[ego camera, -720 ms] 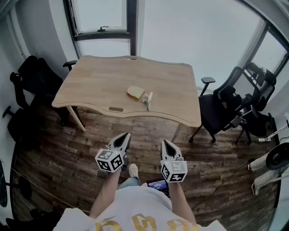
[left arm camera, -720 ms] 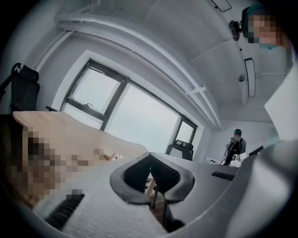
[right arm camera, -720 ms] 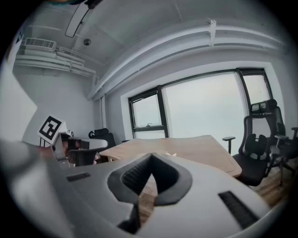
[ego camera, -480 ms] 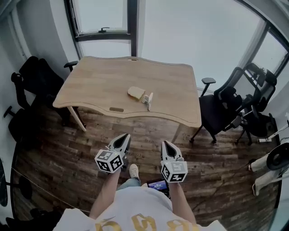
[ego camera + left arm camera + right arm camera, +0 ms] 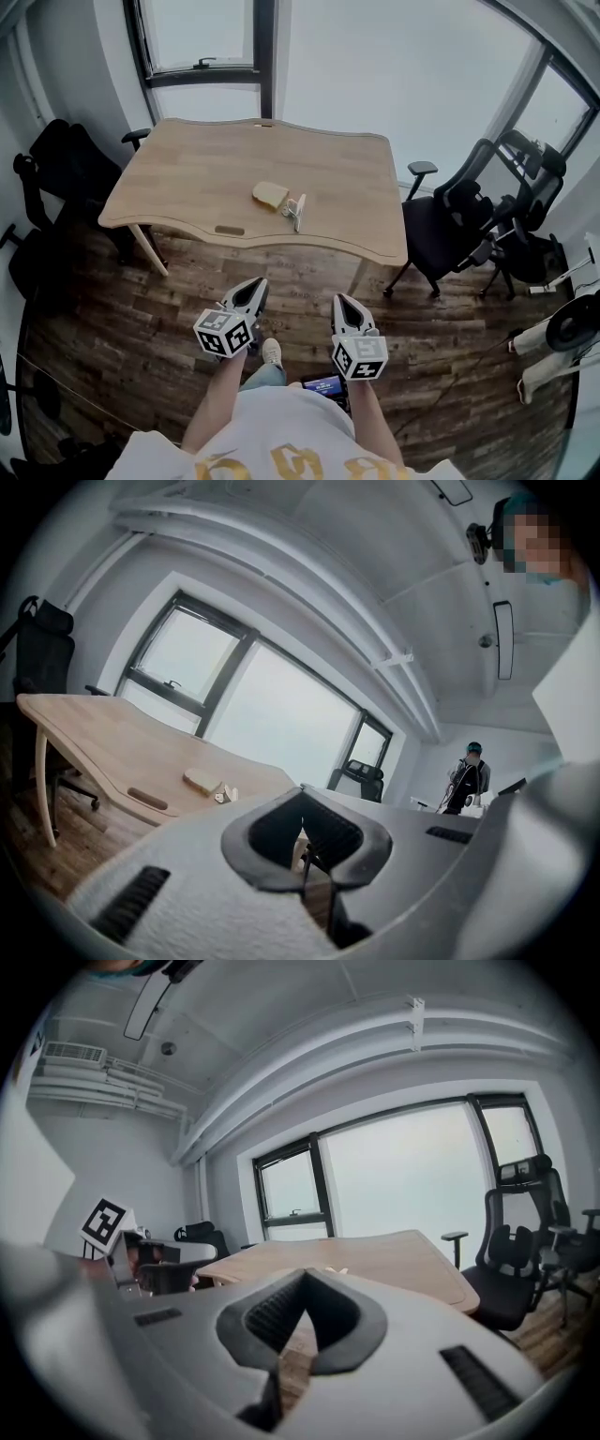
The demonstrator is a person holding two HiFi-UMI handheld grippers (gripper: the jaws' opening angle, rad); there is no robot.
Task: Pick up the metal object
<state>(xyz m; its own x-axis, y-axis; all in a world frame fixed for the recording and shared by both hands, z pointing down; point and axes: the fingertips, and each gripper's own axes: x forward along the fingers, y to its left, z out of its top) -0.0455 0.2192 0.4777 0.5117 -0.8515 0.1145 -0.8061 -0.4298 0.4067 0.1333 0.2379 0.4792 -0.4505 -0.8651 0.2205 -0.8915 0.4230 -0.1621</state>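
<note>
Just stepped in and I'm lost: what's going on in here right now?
A person stands on the floor short of the wooden table, a gripper in each hand. The left gripper and the right gripper are both shut, empty, held low before the body. The metal object lies untouched on the table beside a tan block.

Pale wood table (image 5: 187,178); silvery metal object (image 5: 296,208); black chair (image 5: 445,223).
</note>
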